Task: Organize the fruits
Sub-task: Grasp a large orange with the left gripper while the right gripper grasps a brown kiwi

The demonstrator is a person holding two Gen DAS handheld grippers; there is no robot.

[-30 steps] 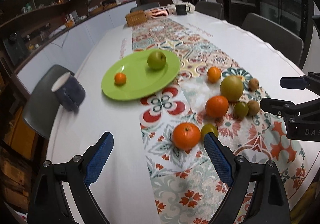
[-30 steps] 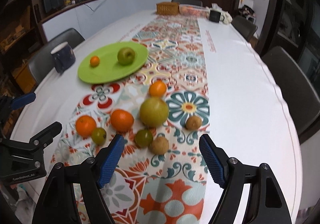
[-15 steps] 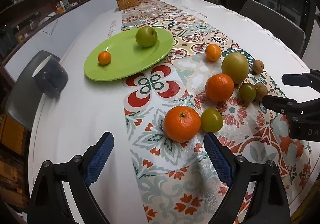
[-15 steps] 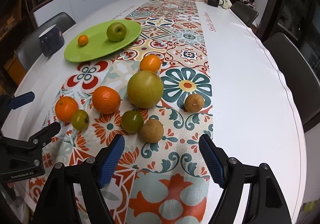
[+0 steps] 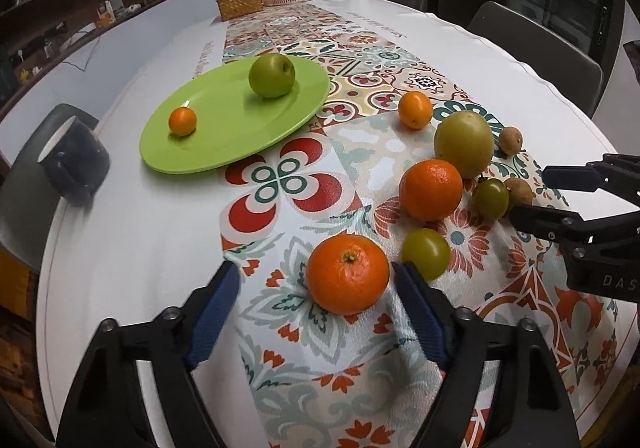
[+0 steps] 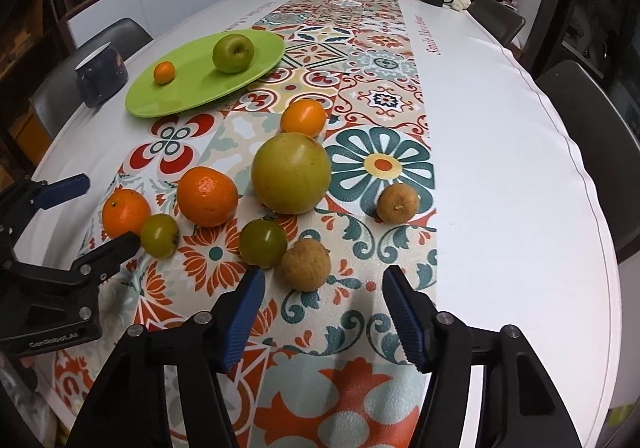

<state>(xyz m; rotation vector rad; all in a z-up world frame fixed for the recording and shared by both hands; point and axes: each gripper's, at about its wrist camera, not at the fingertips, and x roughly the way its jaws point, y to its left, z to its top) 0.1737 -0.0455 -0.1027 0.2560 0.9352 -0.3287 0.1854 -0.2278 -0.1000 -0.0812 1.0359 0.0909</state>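
- Dark blue glazed mug (image 5: pixel 74 162) stands on the white table (image 5: pixel 132 248), at nine o'clock of the round, glossy lime-green plate (image 5: pixel 224 136).
- Plate carries a small smooth orange (image 5: pixel 182 121) and a green apple (image 5: pixel 272 75), stem dimple facing up and away.
- Left gripper (image 5: pixel 316 290): blue ribbed fingers spread, flanking a dimpled round orange (image 5: pixel 347 274), stem end up, on the patterned runner (image 5: pixel 280 184).
- Right gripper (image 6: pixel 324 302): fingers spread, a rough brown round fruit (image 6: pixel 306 265) just ahead at twelve o'clock.

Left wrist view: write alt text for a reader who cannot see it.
The open left gripper is low over a patterned table runner, an orange sitting between its blue fingertips. More oranges, green and brown fruits lie loose to the right; farther back a green plate holds a green apple and a small orange.
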